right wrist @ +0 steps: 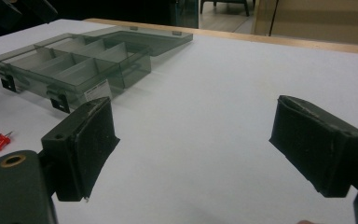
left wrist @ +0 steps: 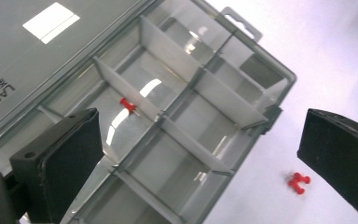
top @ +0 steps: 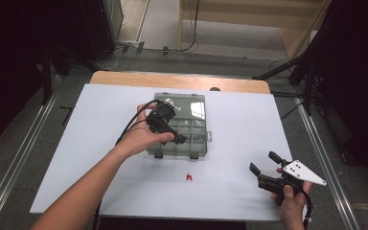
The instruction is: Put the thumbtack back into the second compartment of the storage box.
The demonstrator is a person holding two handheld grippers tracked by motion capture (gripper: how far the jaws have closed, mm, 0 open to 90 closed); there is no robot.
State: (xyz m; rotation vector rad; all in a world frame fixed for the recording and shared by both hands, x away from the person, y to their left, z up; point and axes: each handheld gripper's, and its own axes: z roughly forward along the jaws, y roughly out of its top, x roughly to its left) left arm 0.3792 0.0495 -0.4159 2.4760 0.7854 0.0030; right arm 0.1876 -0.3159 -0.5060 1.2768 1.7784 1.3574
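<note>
High view: left claw (top: 168,125) hangs wide over the organizer box (top: 199,103), empty; right claw (top: 264,168) rests wide near loose pushpins (top: 189,177), likely next.

Bright overhead light; glare on the organizer box (left wrist: 177,116); edges perhaps slightly soft.

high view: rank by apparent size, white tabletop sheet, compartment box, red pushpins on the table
1. white tabletop sheet, largest by far.
2. compartment box, lid open, partly covered by the left claw above it.
3. red pushpins, tiny, on the sheet in front of the box.
No close calls; nearness to the camera does not change the order.
</note>
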